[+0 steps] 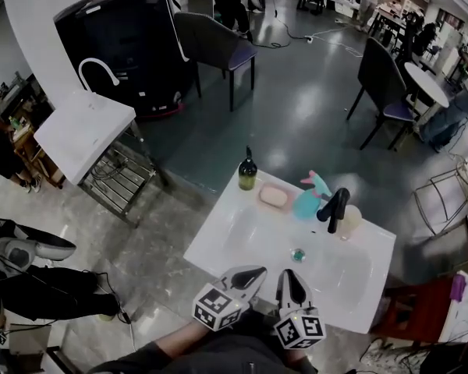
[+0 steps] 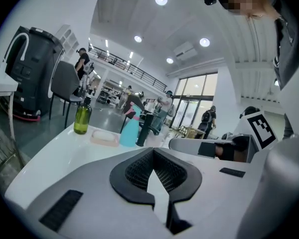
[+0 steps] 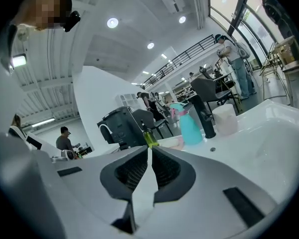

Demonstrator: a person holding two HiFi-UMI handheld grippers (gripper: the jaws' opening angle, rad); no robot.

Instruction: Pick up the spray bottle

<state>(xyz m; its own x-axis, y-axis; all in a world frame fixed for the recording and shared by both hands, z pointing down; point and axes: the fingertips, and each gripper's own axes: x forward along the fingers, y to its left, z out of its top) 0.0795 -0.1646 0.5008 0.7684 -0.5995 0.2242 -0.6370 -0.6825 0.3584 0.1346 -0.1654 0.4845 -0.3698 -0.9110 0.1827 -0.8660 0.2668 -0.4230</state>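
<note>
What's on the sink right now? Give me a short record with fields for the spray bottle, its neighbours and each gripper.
spray bottle: teal, pink trigger, upright at the far side of the white sink, not held
to its left in the head view: pink soap, then green bottle
to its right: black faucet
left gripper: shut, empty, at the sink's near edge
right gripper: shut, empty, beside the left one

**White basin top and what it carries**

In front of you is a white basin top (image 1: 218, 244). Along its far edge, left to right, you have a green bottle (image 1: 248, 171), a pink soap bar (image 1: 274, 196), the teal spray bottle (image 1: 309, 199), a black tap (image 1: 335, 207) and a pale cup (image 1: 351, 220). A drain (image 1: 298, 253) sits in the bowl.
</note>
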